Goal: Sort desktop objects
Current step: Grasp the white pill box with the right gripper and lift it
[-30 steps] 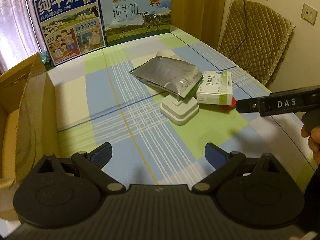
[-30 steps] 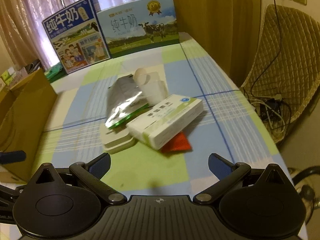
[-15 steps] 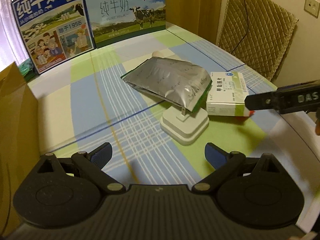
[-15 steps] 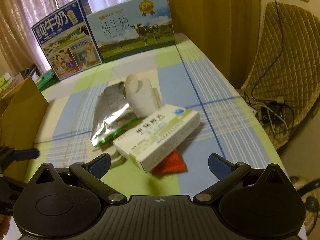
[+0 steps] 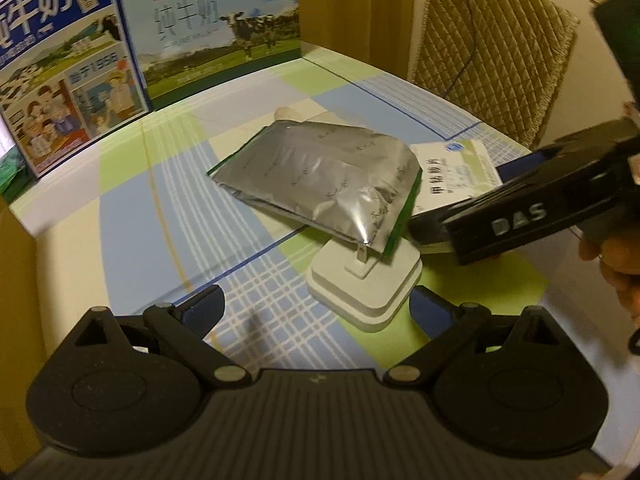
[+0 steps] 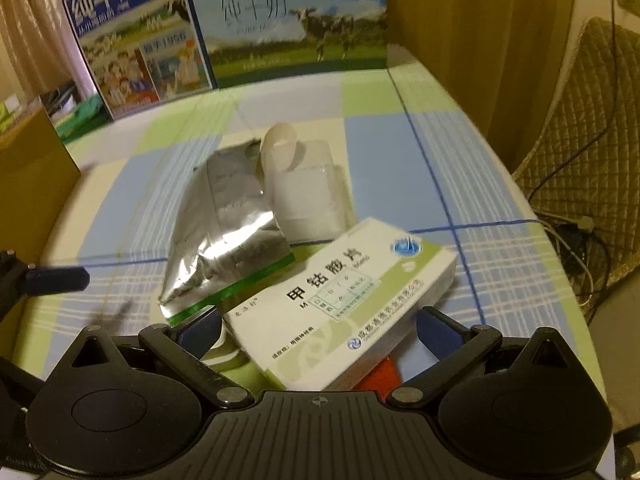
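Medicine box [image 6: 340,304] | between spread right jaws | seemingly untouched

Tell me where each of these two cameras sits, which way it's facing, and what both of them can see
Left wrist: on the left gripper, looking along its open fingers at the silver pouch and white charger; the right gripper and a hand enter from the right.
Right wrist: on the right gripper, open fingers flanking the medicine box; a left gripper finger shows at the left edge.
Shared: pouch, medicine box, both milk cartons, checked tablecloth.
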A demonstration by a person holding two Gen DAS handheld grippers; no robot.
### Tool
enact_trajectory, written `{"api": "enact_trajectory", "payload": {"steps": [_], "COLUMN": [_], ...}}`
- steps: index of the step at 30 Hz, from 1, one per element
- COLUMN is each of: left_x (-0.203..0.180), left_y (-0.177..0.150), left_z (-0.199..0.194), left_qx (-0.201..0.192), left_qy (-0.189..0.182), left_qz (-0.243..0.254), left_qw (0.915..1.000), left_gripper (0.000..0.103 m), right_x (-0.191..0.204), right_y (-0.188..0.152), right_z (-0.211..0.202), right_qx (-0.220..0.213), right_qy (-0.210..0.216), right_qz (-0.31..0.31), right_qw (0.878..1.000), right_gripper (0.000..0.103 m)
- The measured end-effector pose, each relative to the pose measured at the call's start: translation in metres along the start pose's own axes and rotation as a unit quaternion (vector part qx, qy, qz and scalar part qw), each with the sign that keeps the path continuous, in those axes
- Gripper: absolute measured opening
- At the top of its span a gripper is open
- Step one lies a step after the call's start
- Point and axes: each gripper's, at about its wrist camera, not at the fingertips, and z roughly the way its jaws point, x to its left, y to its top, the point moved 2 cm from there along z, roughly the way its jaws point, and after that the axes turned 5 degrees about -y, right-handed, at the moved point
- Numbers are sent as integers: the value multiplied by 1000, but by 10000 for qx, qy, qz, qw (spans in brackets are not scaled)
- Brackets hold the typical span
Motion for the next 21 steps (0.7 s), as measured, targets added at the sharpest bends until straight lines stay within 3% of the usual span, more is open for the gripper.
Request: {"api": "enact_trajectory", "payload": {"steps": [10,13,15,21], "left_x": [-9,-9,-11,-14], "left_y": [7,9,9,0], "left_z": [23,30,35,27], "left_qx": [-149,-159,-87,18], "left_qy": [-559,-721,-771,-565], "left_qz": [548,564,592,378], "left_qw": [9968,9957,9952,9977], "left_gripper": [94,86,73,64], "right_x": [-25,-30,-31,-28], "right_y": [-10,-10,-10,-3], "right_z": [-11,-18,-20,-20], "right_qx": [275,180,157,-44], "right_qy": [7,13,19,79], "right_qz": [299,410,460,562], "right_qw": [9992,9990,9988,9984], "right_gripper": [101,100,100,100]}}
